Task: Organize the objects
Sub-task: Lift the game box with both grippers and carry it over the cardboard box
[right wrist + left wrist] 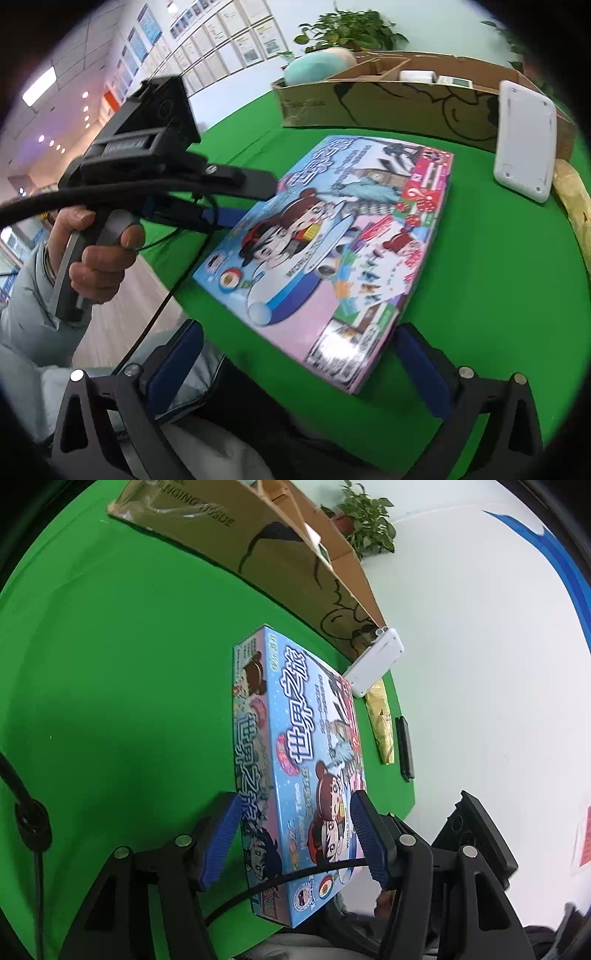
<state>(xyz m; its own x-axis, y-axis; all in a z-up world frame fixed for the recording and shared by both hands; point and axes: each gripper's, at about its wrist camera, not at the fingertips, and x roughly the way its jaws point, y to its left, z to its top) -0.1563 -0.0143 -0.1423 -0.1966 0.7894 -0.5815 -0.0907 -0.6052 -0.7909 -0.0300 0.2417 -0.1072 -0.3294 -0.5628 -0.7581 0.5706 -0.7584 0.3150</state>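
A flat blue and pink board game box [295,760] lies on the green table [122,672]; it also shows in the right wrist view [332,240]. My left gripper [293,834] has its blue fingers on either side of the box's near left edge, closed on it; it appears from the side in the right wrist view [221,206]. My right gripper [299,369] is open and empty, at the table's front edge just short of the box's near corner. A cardboard box [406,96] with compartments stands at the back.
A white flat device [524,144] leans on the cardboard box, also seen in the left wrist view [376,661]. A yellow packet [382,723] and a black bar [404,747] lie to its right. Potted plants [347,29] stand behind.
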